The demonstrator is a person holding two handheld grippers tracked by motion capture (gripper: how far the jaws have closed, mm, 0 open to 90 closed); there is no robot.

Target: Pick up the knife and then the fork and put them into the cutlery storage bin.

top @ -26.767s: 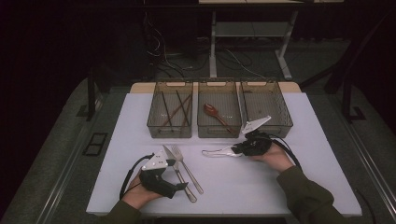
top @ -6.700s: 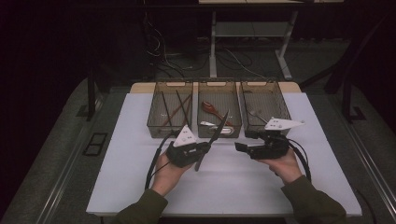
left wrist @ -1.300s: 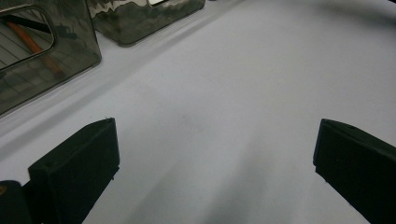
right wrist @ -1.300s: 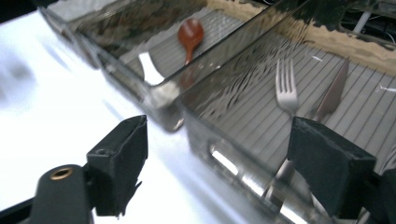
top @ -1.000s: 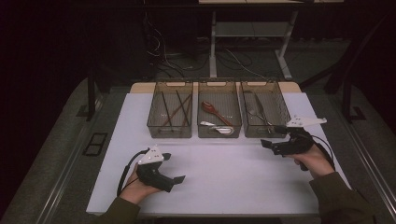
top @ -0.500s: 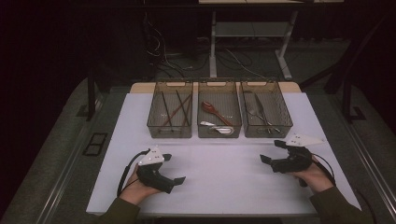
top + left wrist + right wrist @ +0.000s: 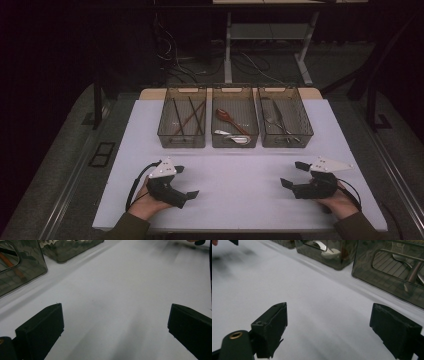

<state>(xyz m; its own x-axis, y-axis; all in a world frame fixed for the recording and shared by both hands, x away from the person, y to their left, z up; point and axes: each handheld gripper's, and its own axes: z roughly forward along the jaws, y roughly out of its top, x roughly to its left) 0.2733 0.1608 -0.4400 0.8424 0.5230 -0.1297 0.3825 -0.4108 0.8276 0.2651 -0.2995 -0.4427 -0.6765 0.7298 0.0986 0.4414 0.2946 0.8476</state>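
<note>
Three bins [image 7: 235, 125] beyond both grippers, cutlery sorted inside. Left gripper [image 7: 182, 182] nearer chopsticks [image 7: 187, 117] in left bin, lying lengthwise front-to-back; jaws wide apart, empty. Middle bin: red spoon [image 7: 227, 117], white spoon. Right gripper [image 7: 295, 175] nearer forks [image 7: 277, 117] in right bin; jaws parted, empty.
</note>
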